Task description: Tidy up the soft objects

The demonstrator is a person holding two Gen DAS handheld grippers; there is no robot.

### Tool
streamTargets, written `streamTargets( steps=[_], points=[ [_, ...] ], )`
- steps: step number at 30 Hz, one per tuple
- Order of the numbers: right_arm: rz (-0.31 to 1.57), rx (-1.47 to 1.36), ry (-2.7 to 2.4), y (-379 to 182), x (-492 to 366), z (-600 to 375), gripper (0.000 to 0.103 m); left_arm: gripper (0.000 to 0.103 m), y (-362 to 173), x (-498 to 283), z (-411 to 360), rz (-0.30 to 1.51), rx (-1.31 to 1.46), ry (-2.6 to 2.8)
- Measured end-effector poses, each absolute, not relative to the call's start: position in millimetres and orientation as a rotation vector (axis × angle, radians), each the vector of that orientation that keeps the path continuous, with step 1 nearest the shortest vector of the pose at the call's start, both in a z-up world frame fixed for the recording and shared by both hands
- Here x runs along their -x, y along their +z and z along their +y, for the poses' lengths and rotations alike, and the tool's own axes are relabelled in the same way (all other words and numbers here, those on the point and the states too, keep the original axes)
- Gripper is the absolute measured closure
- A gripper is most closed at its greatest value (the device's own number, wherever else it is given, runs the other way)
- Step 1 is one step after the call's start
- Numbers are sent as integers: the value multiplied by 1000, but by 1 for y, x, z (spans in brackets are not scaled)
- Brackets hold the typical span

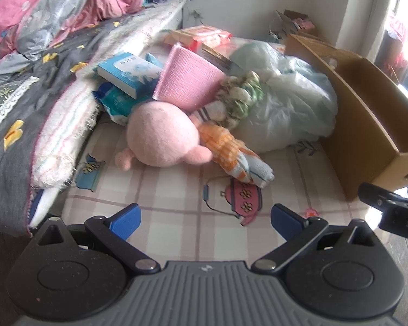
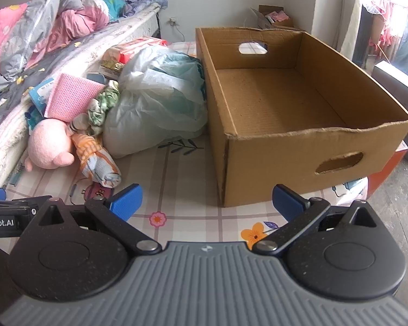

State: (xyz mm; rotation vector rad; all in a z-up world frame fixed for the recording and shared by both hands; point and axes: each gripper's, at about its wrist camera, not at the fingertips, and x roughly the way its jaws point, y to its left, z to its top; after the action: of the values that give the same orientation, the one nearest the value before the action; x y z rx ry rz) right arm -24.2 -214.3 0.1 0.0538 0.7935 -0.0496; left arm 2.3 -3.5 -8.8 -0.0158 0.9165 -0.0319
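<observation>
A pink plush toy lies on the checked mat, also in the right wrist view. Beside it lie a rolled orange-and-blue cloth, a pink knit cloth, a green-and-white scrunched fabric and a pale plastic bag of soft stuff. An open cardboard box stands to the right, empty inside; its side shows in the left wrist view. My left gripper is open, short of the plush. My right gripper is open before the box's near corner.
A bed with a grey blanket and pink bedding runs along the left. Blue tissue packs and orange packets lie behind the pile. A small carton stands by the far wall. A red box sits right of the cardboard box.
</observation>
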Motion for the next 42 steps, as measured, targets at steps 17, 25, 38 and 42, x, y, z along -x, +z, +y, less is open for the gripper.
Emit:
streamTargets(
  steps=[17,25,38,42],
  points=[
    [646,-47,251,66,-42,-164,1,1,28,-35,80,685,115,12],
    [676,6,529,138,-149,-119,1,4,42,-77,117,625,212,38],
    [1232,-53,845,42,-326,8,48,41,13,-169,143,802,320,26],
    [1294,-44,838,8,-341,19,54,40,-1,-189,143,874,304,24]
  ],
)
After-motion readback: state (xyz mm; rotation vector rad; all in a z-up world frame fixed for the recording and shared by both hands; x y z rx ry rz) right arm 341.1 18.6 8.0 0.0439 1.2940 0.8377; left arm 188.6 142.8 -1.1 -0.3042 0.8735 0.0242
